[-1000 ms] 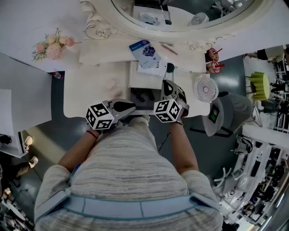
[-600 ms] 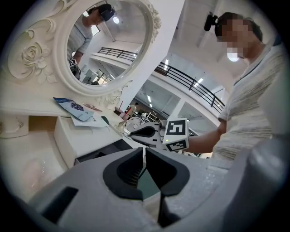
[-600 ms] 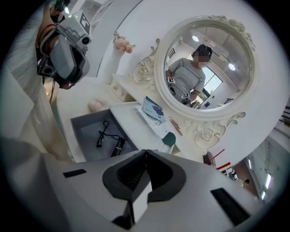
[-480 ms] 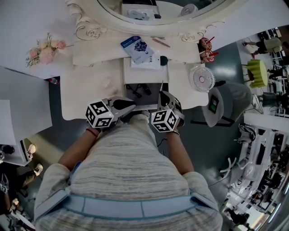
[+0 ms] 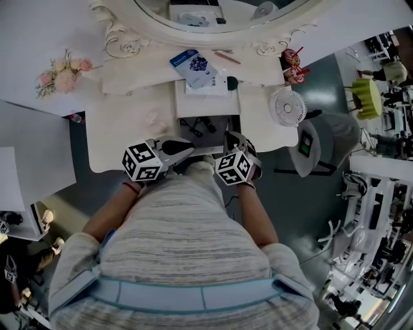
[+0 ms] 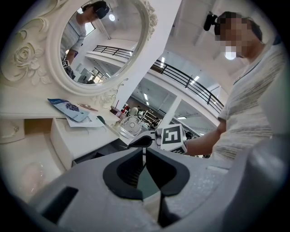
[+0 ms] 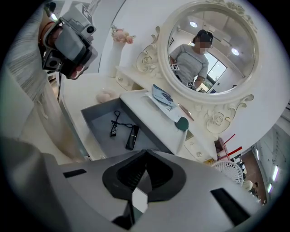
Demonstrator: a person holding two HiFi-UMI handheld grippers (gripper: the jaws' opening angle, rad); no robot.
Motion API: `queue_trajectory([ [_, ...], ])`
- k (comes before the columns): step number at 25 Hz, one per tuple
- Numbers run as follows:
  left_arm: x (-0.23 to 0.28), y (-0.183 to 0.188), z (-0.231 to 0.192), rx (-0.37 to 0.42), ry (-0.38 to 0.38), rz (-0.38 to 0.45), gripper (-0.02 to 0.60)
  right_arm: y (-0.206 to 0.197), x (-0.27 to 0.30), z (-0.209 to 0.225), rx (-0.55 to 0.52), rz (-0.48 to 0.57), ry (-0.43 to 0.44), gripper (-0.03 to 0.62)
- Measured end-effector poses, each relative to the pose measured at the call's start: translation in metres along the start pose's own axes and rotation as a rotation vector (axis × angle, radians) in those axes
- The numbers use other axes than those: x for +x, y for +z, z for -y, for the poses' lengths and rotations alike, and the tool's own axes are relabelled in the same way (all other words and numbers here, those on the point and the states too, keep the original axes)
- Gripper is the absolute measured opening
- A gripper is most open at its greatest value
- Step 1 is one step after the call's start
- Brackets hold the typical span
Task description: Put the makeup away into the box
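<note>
The dressing table's drawer (image 7: 97, 118) stands pulled out, grey inside. A black tube (image 7: 132, 137) and a coiled black cable (image 7: 115, 123) lie in it. On the white top behind it rest a blue packet (image 7: 162, 96), a thin pencil (image 7: 186, 111) and a dark green round piece (image 7: 182, 123). My right gripper (image 7: 145, 152) hangs over the drawer's near right side, angled down, shut with nothing between its jaws. In the head view it is at the drawer's right edge (image 5: 227, 135). My left gripper (image 5: 190, 149) sits at the drawer's front edge, shut and empty, pointing across at the right gripper (image 6: 144, 149).
An oval mirror (image 5: 219, 16) in a carved frame backs the table. A small white fan (image 5: 288, 106) stands at the right end, red sticks (image 5: 292, 64) behind it, pink flowers (image 5: 61, 74) on the far left. A grey chair (image 5: 319, 151) is beside the table.
My right gripper has come down and back toward the drawer's near right side. The left gripper has stayed where it was.
</note>
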State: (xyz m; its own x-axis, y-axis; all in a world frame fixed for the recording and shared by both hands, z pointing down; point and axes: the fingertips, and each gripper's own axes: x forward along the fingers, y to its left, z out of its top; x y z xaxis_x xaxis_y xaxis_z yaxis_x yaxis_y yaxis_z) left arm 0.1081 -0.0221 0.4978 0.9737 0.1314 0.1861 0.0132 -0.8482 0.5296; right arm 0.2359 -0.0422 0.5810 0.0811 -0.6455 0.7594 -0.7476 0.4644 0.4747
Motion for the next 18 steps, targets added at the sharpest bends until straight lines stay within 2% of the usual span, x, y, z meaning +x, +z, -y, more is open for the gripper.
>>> queue_trajectory([
  [11, -0.004, -0.001, -0.001, -0.01, 0.021, 0.007, 0.017, -0.004, 0.021, 0.0, -0.069, -0.039, 0.055, 0.011],
  [18, -0.002, 0.0, -0.003, -0.017, 0.031, 0.014, 0.017, -0.004, 0.026, -0.002, -0.053, -0.041, 0.082, 0.012],
])
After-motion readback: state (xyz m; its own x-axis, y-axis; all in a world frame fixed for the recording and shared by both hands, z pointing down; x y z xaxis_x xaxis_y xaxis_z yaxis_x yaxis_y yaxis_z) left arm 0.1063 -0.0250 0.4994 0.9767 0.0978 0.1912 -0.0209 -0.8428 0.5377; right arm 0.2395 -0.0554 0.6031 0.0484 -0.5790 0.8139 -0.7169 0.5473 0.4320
